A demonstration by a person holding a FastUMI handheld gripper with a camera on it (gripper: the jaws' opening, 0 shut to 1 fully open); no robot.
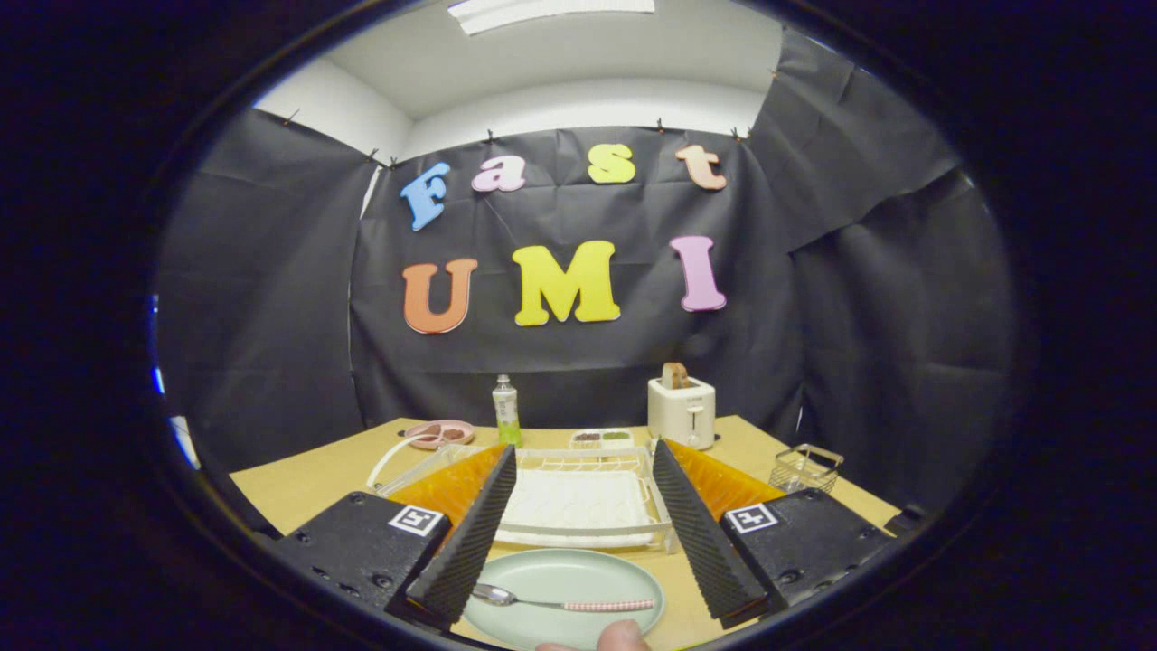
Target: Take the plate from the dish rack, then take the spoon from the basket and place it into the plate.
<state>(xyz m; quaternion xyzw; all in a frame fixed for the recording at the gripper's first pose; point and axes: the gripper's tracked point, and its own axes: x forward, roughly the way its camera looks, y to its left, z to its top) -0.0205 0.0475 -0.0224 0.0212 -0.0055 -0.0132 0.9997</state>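
Note:
A pale green plate (565,579) lies flat on the wooden table, between my two fingers and near their roots. On it rests a spoon (560,600) with a metal bowl and a pink beaded handle, lying crosswise. My gripper (583,457) stands open above the plate with nothing between the fingers. Just ahead of the plate is the white dish rack (578,502), with no dishes standing in it. A small wire basket (804,467) stands beyond the right finger. A fingertip of a person (622,636) shows at the plate's near edge.
Behind the rack stand a green-labelled bottle (505,411), a white toaster (681,411) with toast in it, a small divided dish (601,438) and a pink plate (439,434). The table (307,484) ends at the black cloth wall.

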